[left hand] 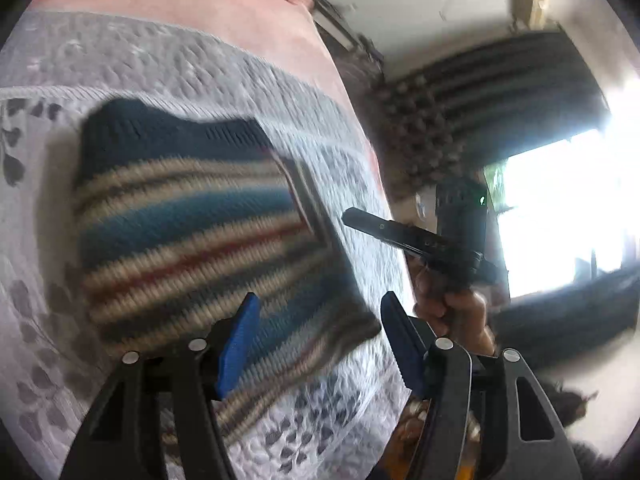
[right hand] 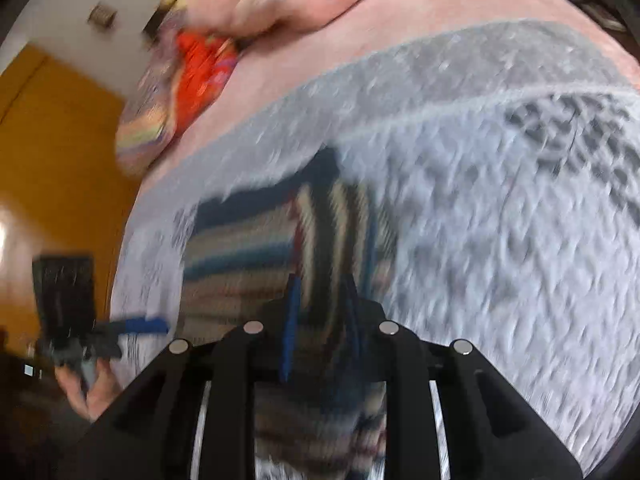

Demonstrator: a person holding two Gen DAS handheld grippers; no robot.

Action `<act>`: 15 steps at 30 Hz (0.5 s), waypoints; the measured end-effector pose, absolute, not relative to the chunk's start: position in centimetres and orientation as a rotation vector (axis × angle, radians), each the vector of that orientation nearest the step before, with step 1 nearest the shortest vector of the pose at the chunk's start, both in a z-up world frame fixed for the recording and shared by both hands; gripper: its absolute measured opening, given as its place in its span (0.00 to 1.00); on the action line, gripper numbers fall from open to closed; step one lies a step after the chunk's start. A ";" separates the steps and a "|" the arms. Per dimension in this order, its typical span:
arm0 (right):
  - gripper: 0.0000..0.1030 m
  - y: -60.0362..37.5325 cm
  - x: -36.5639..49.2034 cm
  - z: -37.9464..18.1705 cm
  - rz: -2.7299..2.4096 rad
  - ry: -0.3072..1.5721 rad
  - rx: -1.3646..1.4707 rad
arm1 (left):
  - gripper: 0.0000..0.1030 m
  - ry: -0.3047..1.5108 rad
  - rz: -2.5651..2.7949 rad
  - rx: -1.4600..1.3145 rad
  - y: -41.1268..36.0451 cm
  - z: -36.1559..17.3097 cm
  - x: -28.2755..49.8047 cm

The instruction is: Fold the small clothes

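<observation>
The striped sweater (left hand: 192, 232) lay folded into a compact block on a white quilt (left hand: 280, 92) with grey leaf print, which covered a pink sheet (left hand: 256, 28).

Left gripper (left hand: 320, 340): the blue fingers (left hand: 236, 348) stood wide apart with nothing between them. The gripper hung above the near edge of the sweater; one finger overlapped the fabric in the left wrist view and the other sat past the sweater's right corner, over the quilt. Contact with the cloth could not be judged.

Right gripper (right hand: 324, 320): the blue fingers (right hand: 294, 320) stood close together, directly over the sweater (right hand: 256, 264). Striped fabric showed between and below them, but motion blur prevented confirming whether they were pinching it. In the left wrist view the right gripper (left hand: 400, 236) appeared beyond the quilt's right edge, held by a hand (left hand: 452, 308).

Edges and room: the sweater's dark collar end pointed away from the left gripper. Bare quilt surrounded the sweater on all sides, with the widest open area to the right in the right wrist view. A pile of bright orange and multicoloured cloth (right hand: 188, 80) lay well apart on the pink sheet, near the far left. A yellow door (right hand: 52, 152) stood beyond the bed edge.
</observation>
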State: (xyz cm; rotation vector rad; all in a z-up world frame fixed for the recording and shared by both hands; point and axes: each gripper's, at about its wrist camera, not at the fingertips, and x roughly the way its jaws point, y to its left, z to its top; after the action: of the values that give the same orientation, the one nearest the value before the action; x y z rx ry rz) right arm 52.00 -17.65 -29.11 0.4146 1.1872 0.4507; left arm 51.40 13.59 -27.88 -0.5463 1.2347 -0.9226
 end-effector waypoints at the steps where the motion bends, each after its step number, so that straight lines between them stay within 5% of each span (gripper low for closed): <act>1: 0.19 -17.5 51.3 -30.0 0.453 1.210 0.404 | 0.61 1.274 -0.899 -0.490 12.8 -29.1 50.9; 5: 0.11 -18.0 50.4 -33.9 0.372 1.266 0.372 | 0.32 1.329 -0.807 -0.374 11.5 -32.7 50.3; 8: 0.13 -17.6 49.4 -31.4 0.386 1.208 0.374 | 0.44 1.304 -0.816 -0.442 12.3 -30.8 49.8; 15: 0.10 -17.4 44.6 -31.6 0.415 1.189 0.329 | 0.46 1.306 -0.814 -0.349 11.2 -31.2 46.9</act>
State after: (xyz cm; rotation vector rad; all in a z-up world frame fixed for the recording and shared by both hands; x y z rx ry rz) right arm 44.63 -17.37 -31.61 0.3285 1.1891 0.4151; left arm 46.94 11.25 -31.25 -0.3491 1.3064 -0.8137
